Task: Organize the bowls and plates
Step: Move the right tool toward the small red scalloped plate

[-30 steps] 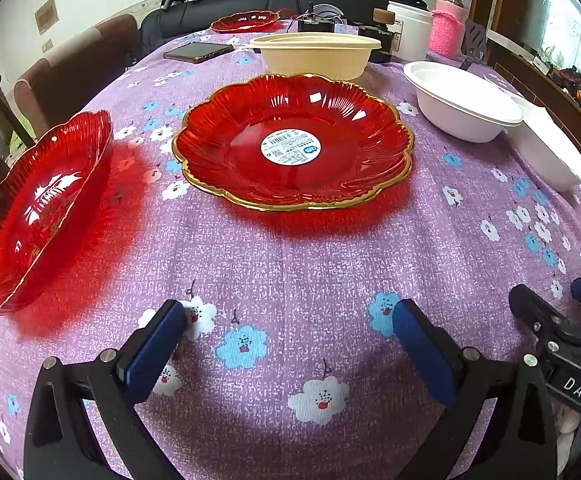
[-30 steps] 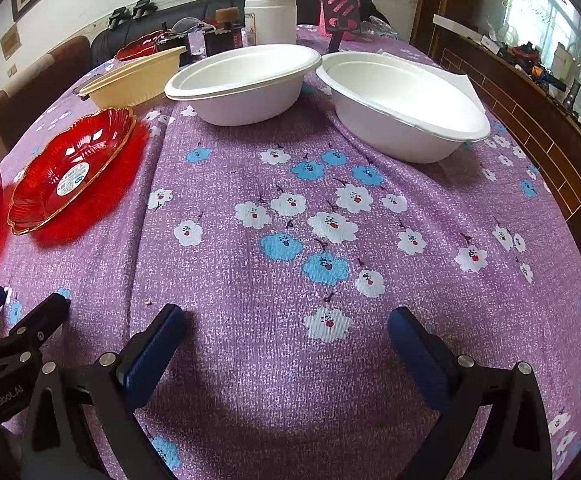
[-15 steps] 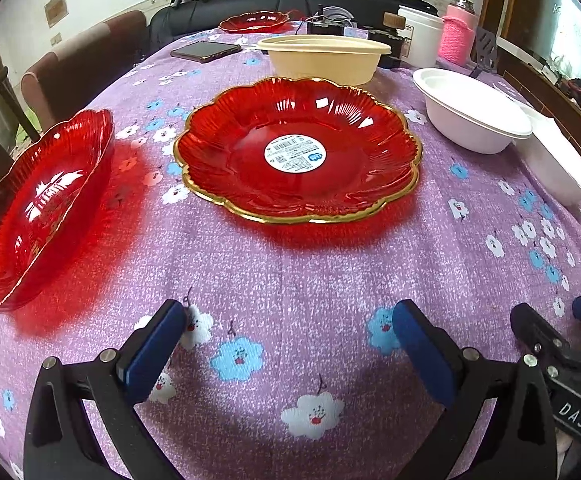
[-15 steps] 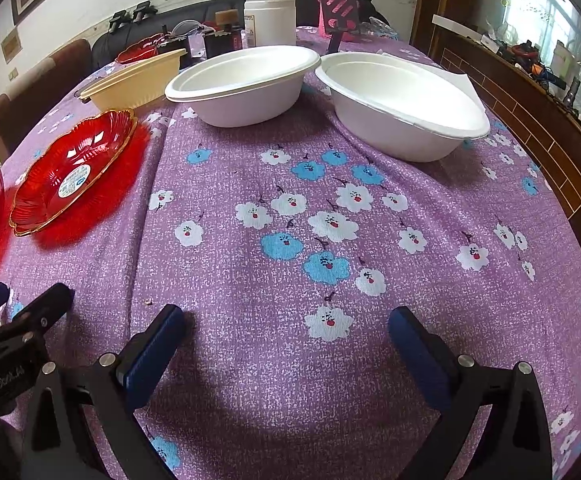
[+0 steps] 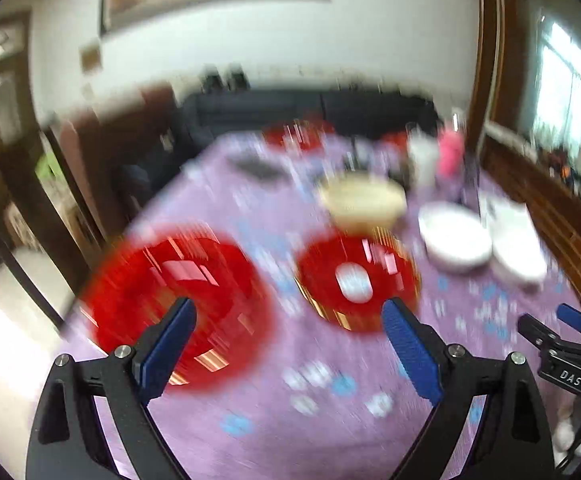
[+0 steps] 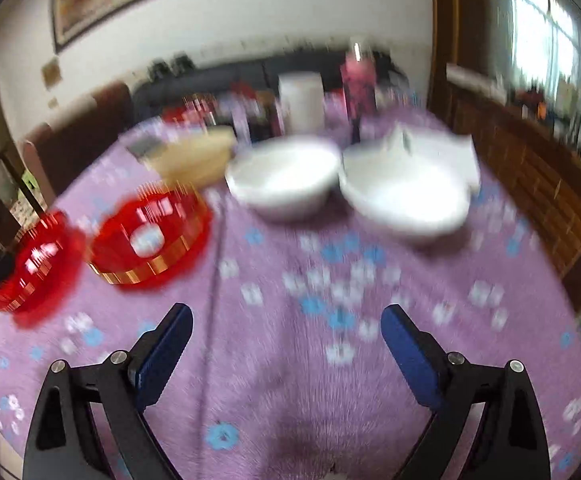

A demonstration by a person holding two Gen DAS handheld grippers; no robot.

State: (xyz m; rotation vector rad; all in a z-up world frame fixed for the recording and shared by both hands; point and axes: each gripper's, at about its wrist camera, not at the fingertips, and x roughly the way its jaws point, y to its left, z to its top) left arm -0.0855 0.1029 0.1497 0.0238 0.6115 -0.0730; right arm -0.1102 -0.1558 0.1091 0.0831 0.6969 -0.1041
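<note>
Two red plates lay on the tabletop (image 5: pixel 274 420), under a purple flowered cloth: plain red plate (image 5: pixel 178 300) at far left, gold-rimmed red plate (image 5: pixel 354 280) just beside it, label in its middle. Further right, beige bowl (image 5: pixel 364 200) behind, then first white bowl (image 6: pixel 286 176) and second white bowl (image 6: pixel 404 192), nearly touching. Nothing stacked yet, so probably the very first step, an approach. Left gripper (image 5: pixel 288 328) hovered over the plates, jaws spread wide but closing, nothing between them. Right gripper (image 6: pixel 286 336) faced the white bowls, jaws likewise wide and closing on nothing. Next move probably called for lowering to one rim and pinching it. All blurred; dark sofa, framed picture, window at right.
</note>
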